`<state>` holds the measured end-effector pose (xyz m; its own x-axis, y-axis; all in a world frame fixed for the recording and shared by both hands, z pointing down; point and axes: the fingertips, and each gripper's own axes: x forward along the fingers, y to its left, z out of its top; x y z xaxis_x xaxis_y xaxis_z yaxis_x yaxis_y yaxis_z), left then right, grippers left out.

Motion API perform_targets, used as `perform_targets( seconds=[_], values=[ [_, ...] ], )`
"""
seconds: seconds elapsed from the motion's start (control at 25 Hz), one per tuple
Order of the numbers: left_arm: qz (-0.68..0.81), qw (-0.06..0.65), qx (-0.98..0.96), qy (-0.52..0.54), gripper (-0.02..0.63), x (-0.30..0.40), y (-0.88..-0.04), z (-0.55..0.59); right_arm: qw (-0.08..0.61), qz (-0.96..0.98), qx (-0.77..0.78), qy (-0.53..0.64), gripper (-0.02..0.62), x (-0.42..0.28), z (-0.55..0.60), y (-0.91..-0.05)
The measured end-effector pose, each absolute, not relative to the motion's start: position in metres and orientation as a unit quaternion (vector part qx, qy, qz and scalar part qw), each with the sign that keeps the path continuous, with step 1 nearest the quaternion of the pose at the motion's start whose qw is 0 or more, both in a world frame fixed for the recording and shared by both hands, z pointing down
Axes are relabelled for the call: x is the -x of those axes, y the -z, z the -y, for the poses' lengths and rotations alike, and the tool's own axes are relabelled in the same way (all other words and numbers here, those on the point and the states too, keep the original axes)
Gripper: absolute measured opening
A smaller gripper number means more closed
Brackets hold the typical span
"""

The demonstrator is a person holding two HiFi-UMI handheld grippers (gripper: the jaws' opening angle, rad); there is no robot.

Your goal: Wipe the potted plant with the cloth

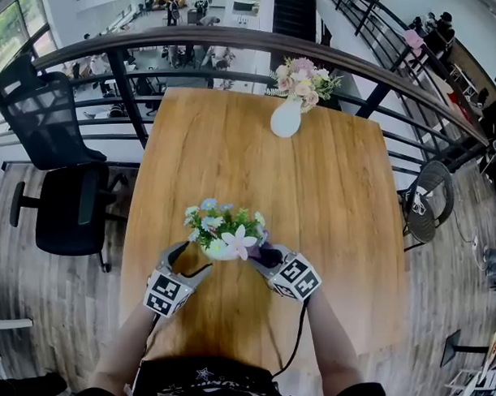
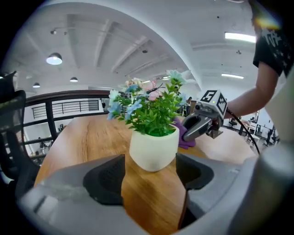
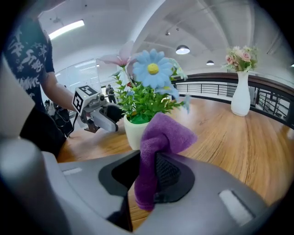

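Note:
The potted plant (image 1: 223, 233) has green leaves, pale blue, pink and white flowers, and a white pot (image 2: 154, 149); it stands on the wooden table (image 1: 313, 191) near its front edge. My left gripper (image 1: 185, 254) is at the pot's left with its jaws open; the pot sits just ahead of them, and a gap shows on each side. My right gripper (image 1: 261, 254) is at the pot's right, shut on a purple cloth (image 3: 158, 142) that bunches up out of the jaws, close to the leaves. The cloth (image 2: 183, 137) lies against the pot's far side.
A white vase of pink flowers (image 1: 287, 115) stands at the table's far end. A black office chair (image 1: 61, 191) is off the table's left side. A curved dark railing (image 1: 267, 42) runs behind the table. A round black stool (image 1: 431, 196) is at the right.

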<state>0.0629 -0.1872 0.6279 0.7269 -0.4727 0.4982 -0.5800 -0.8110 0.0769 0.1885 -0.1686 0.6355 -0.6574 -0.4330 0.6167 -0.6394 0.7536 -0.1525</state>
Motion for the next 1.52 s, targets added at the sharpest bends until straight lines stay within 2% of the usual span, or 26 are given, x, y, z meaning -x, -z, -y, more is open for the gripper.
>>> perform_targets(
  seconds=[0.48,0.8,1.0,1.2,1.52],
  values=[
    [0.335,0.147,-0.901,-0.234,0.36,-0.063,-0.623,0.166,0.28,0.905,-0.26,-0.189,0.087,-0.141,0.124,-0.635],
    [0.343,0.125,-0.897,-0.248,0.376,-0.053,-0.626,0.163,0.268,0.908,-0.255,-0.196,0.087,-0.118,0.101,-0.631],
    [0.373,0.103,-0.888,-0.248,0.495,-0.063,-0.629,0.175,0.242,0.899,-0.296,-0.215,0.087,-0.14,0.103,-0.621],
    [0.38,0.086,-0.884,-0.257,0.5,-0.08,-0.639,0.183,0.231,0.877,-0.36,-0.22,0.087,-0.185,0.118,-0.615],
    [0.355,0.051,-0.894,-0.27,0.5,-0.082,-0.637,0.194,0.282,0.876,-0.356,-0.16,0.087,-0.202,0.181,-0.608]
  ],
)
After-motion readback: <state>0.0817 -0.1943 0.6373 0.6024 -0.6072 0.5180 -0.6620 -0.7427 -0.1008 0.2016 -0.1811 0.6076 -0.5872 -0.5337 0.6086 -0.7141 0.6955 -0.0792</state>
